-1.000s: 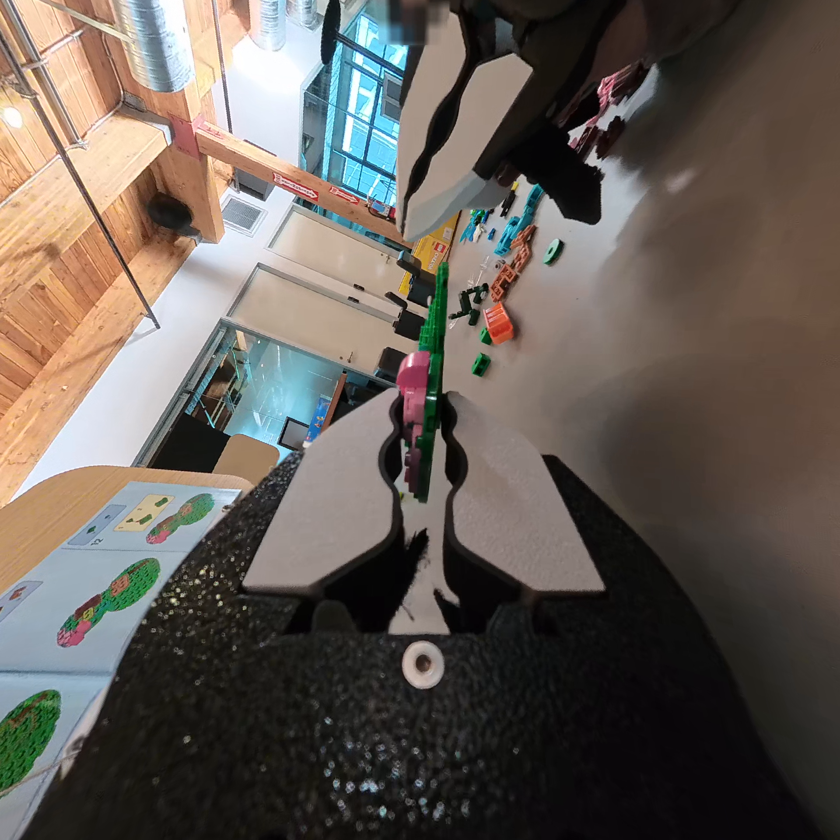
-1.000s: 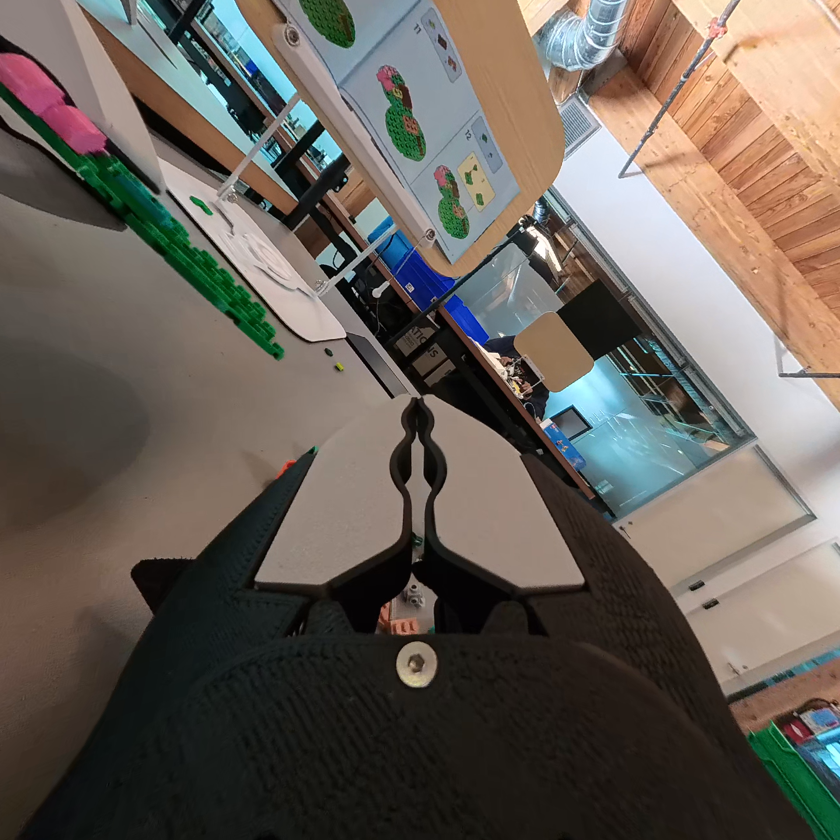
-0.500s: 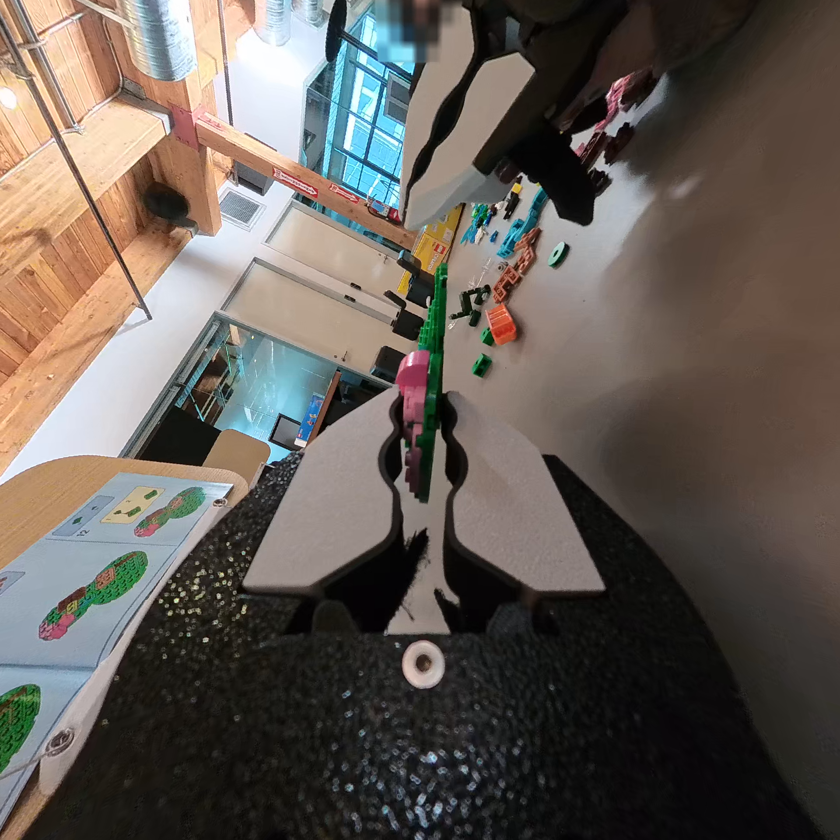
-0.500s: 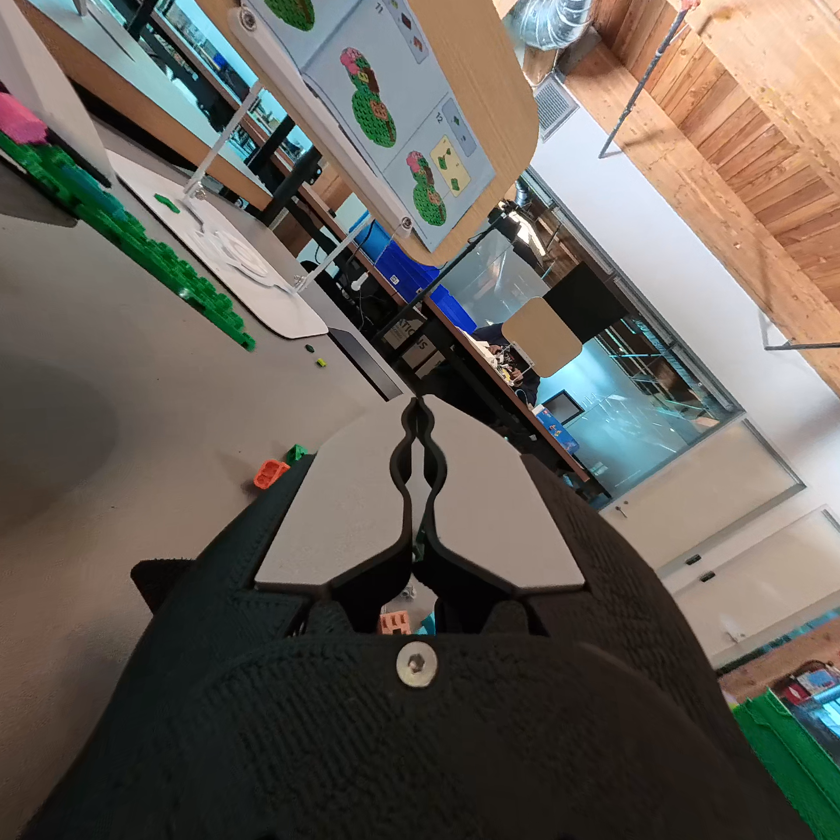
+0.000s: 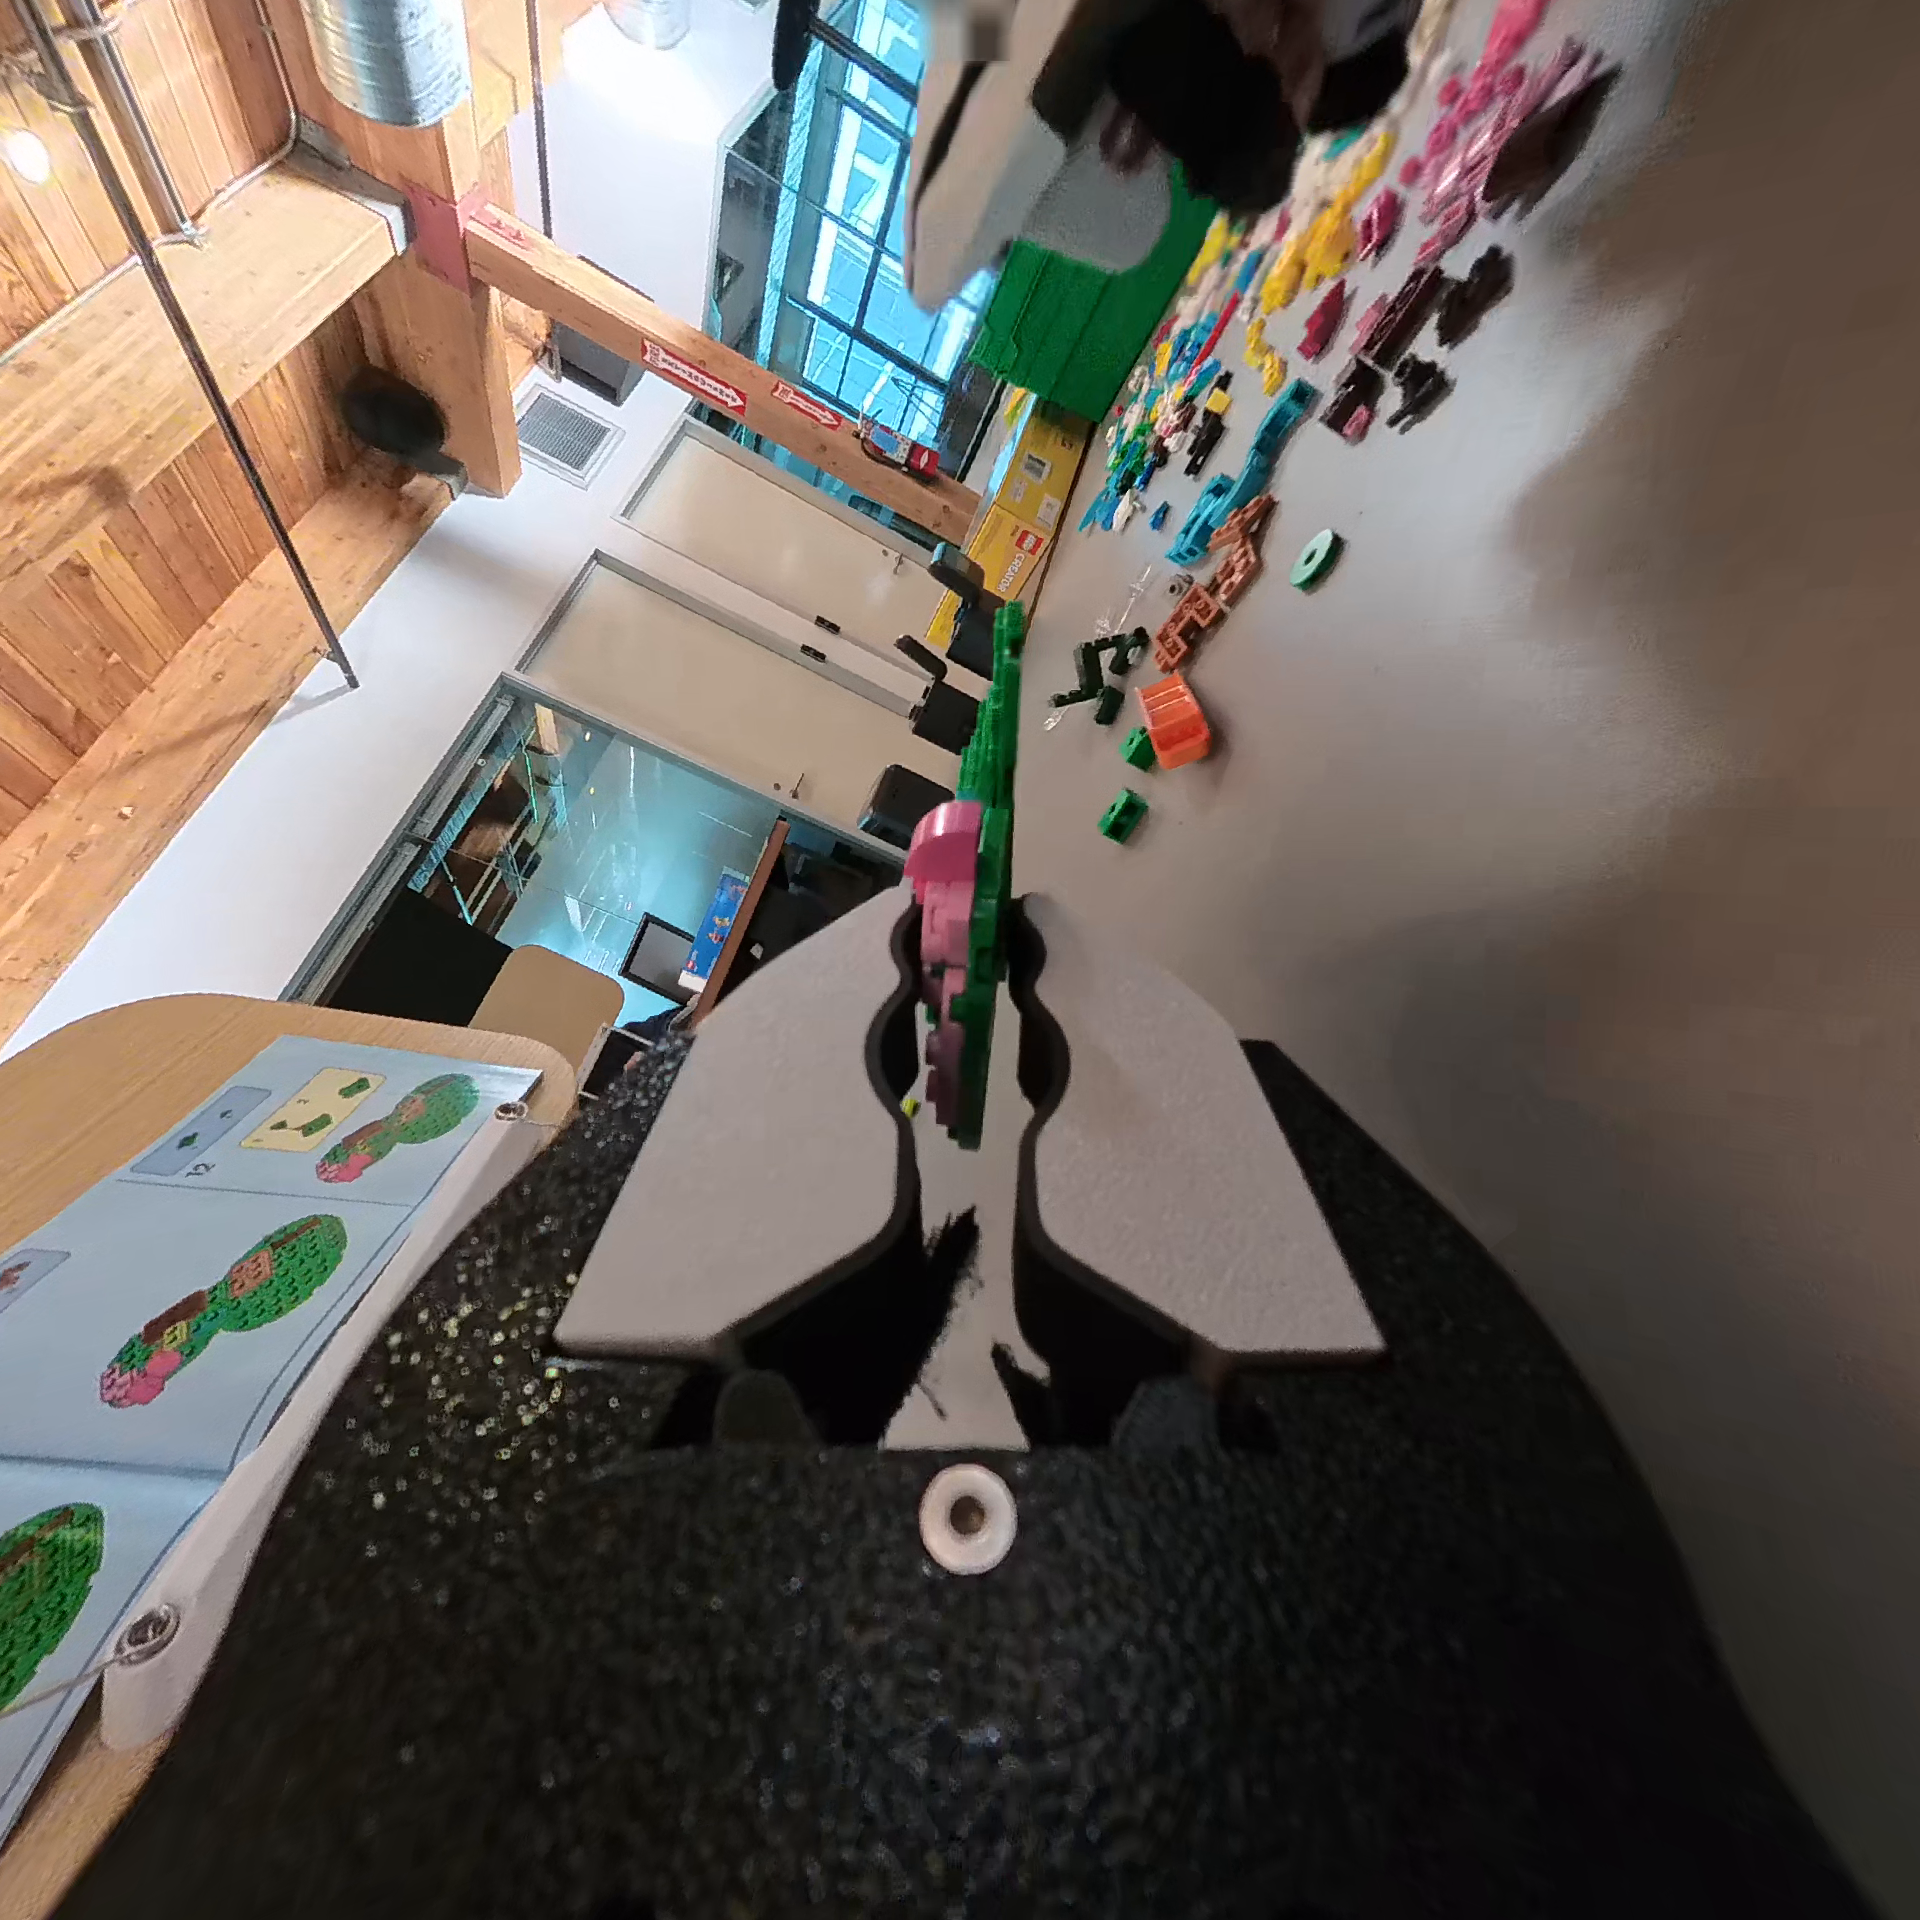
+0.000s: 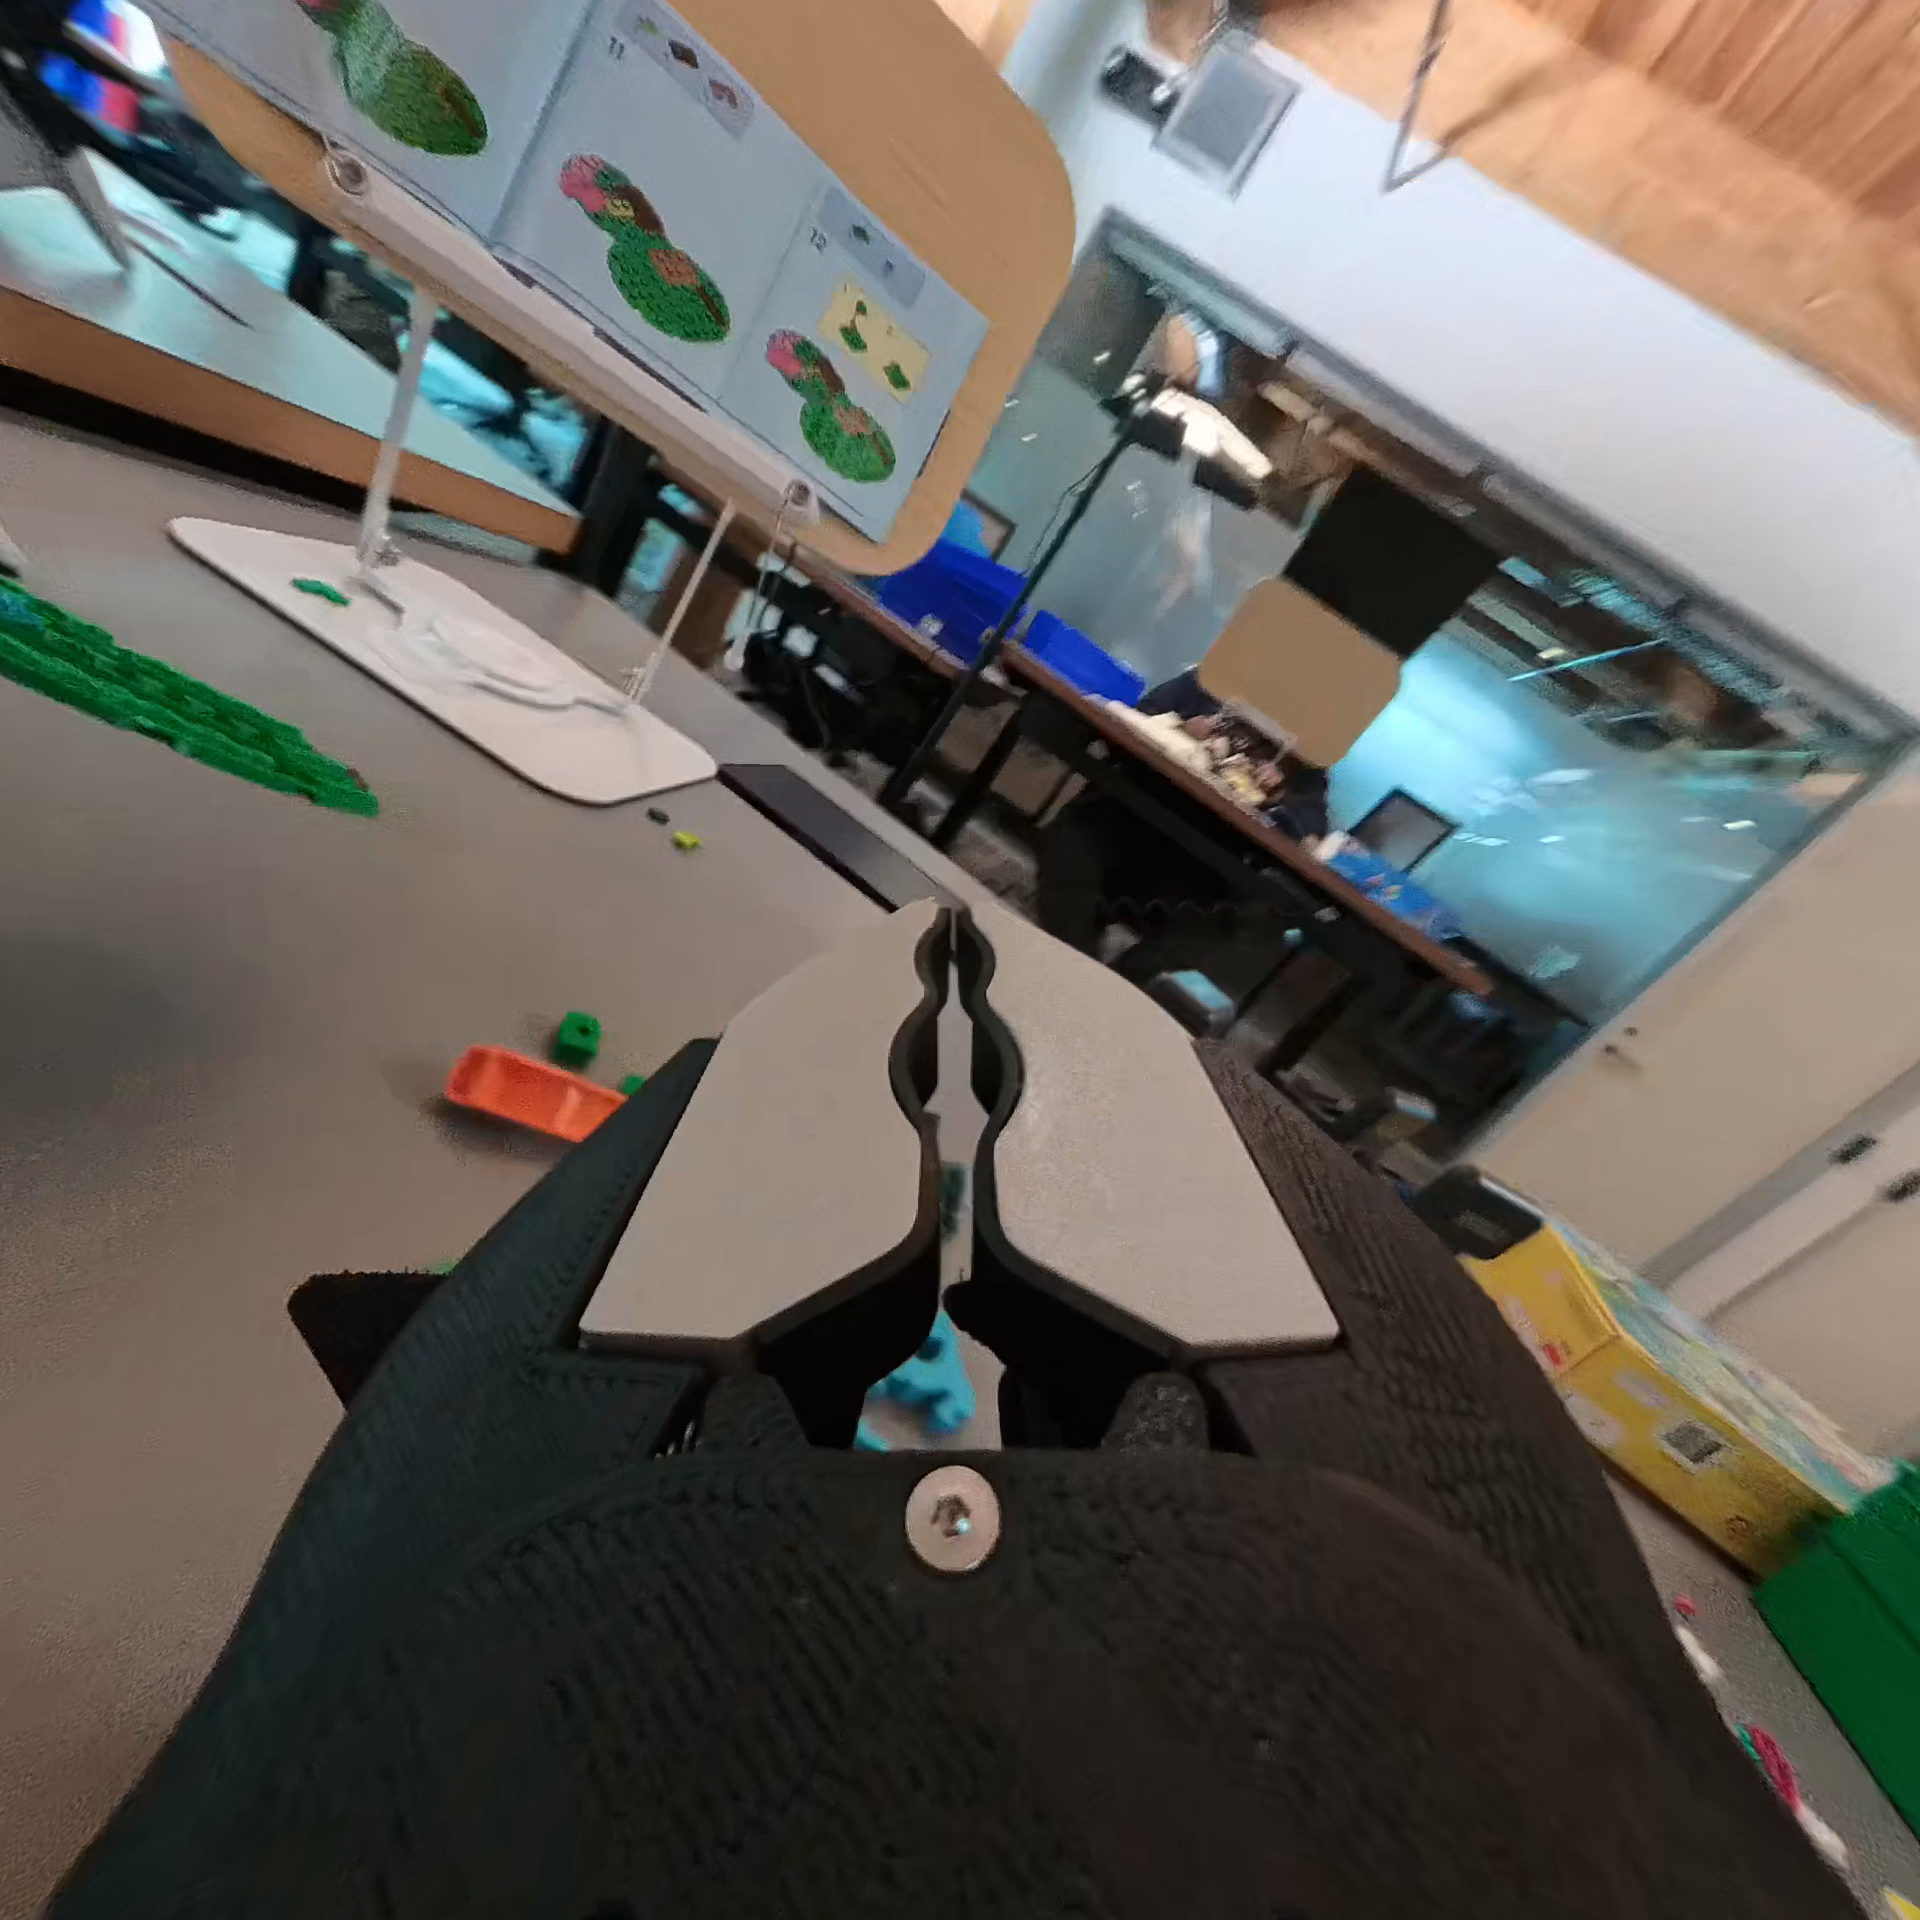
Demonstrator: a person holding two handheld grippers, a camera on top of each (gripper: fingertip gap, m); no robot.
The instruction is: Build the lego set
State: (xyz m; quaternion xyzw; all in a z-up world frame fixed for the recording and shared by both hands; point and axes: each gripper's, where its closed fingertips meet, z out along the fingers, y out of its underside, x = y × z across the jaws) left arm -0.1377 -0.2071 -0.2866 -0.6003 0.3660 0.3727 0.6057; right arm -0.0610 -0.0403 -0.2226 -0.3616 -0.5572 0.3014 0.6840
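Note:
My left gripper (image 5: 964,920) is shut on the edge of a green lego base plate (image 5: 992,831) with pink bricks (image 5: 943,873) on it, held edge-on against the grey table. The plate's far end shows in the right wrist view (image 6: 156,696), lying flat on the table. My right gripper (image 6: 948,920) is shut and empty, above the table near an orange brick (image 6: 525,1091) and a small green brick (image 6: 577,1037). It also shows blurred at the top of the left wrist view (image 5: 997,187).
Loose bricks of many colours (image 5: 1299,343) are spread over the far table, with an orange brick (image 5: 1174,722) and green bricks (image 5: 1122,816) nearer. An instruction booklet on a wooden stand (image 6: 665,239) has a white base (image 6: 468,665). A yellow box (image 6: 1662,1392) and a green plate (image 6: 1860,1600) lie right. There is about 20 centimeters between the tips of the two grippers.
My right gripper has swung away from the green plate toward the loose bricks and rolled level. My left gripper still holds the plate in place.

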